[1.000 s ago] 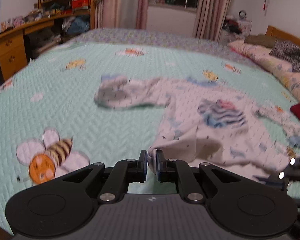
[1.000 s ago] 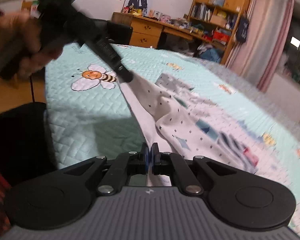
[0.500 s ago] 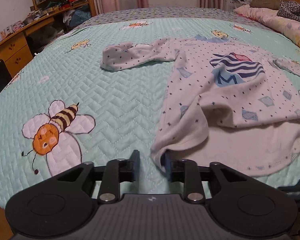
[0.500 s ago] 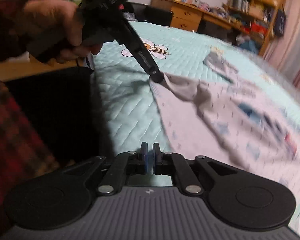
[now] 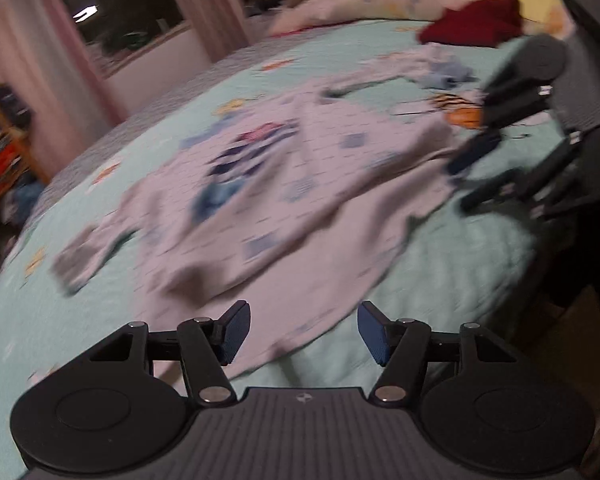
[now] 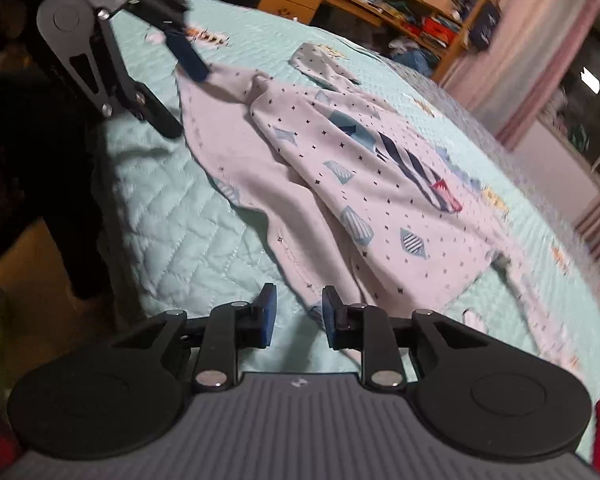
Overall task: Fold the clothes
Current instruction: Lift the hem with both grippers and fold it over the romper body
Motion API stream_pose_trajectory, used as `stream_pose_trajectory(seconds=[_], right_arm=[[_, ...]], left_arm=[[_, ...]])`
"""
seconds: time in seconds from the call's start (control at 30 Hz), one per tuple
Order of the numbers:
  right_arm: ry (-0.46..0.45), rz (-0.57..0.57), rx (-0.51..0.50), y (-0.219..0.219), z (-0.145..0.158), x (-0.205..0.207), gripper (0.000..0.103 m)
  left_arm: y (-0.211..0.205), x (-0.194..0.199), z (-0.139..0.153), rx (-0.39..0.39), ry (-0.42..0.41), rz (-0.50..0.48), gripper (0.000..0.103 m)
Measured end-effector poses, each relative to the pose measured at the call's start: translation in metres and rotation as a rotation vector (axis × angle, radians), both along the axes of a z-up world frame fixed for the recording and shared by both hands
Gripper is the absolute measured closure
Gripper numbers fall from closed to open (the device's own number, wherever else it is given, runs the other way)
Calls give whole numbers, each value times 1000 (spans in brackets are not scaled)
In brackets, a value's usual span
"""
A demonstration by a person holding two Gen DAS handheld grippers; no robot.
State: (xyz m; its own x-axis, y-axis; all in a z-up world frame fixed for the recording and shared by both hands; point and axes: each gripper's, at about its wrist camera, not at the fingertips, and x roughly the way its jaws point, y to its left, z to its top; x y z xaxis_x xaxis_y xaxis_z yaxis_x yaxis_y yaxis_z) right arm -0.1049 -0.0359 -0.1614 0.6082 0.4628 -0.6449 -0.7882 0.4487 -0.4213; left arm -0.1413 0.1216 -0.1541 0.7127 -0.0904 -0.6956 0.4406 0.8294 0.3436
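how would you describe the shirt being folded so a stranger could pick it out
On the mint quilted bedspread, near its front edge, lies a pale long-sleeved top. Unlike the dark red garment by the pillows, it is white with tiny dark specks, blue patches and a striped print on the chest.

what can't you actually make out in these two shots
- Left wrist view: motion blur smears the white patterned shirt; its print and hem line are unreadable.
- Left wrist view: the dark red garment is blurred, so its type is unclear.
- Right wrist view: the shirt's near hem drops behind the right tool.
- Right wrist view: the left tool is blurred, and its handle is cut off by the top-left edge.
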Motion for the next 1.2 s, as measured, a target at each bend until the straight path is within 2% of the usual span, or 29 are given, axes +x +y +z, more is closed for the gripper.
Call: stream_pose_trajectory(seconds=[0.17, 0.4, 0.53, 0.73, 0.8, 0.83, 0.87, 0.9, 0.97, 1.03, 1.13, 1.2], right_arm=[[-81, 68, -85, 18, -13, 4, 76], [-202, 179, -152, 23, -25, 2, 76], [-158, 133, -113, 18, -17, 4, 75], [-118, 70, -62, 4, -12, -1, 75], [-124, 82, -69, 0, -14, -1, 74], [-132, 89, -75, -1, -15, -2, 73], [-140, 94, -81, -2, -16, -3, 72], [-147, 94, -85, -1, -17, -2, 70], [-168, 96, -94, 1, -19, -1, 66], [-192, 92, -97, 3, -21, -3, 61], [-209, 86, -88, 3, -21, -4, 58], [-233, 71, -70, 3, -22, -2, 51]], left_arm=[[-28, 6, -9, 71, 3, -87, 41], [-63, 10, -20, 193, -13, -196, 41], [-76, 12, -21, 256, -35, -228, 42], [-87, 15, -26, 295, -56, -266, 49], [-90, 16, -28, 305, -62, -278, 57], [-92, 17, -29, 310, -65, -285, 72], [-93, 19, -30, 310, -63, -279, 94], [-95, 21, -31, 311, -61, -273, 100], [-95, 24, -30, 291, -62, -256, 101], [-89, 26, -18, 211, -57, -218, 101], [-79, 29, 2, 104, -56, -170, 101], [-73, 33, 12, 49, -41, -144, 101]])
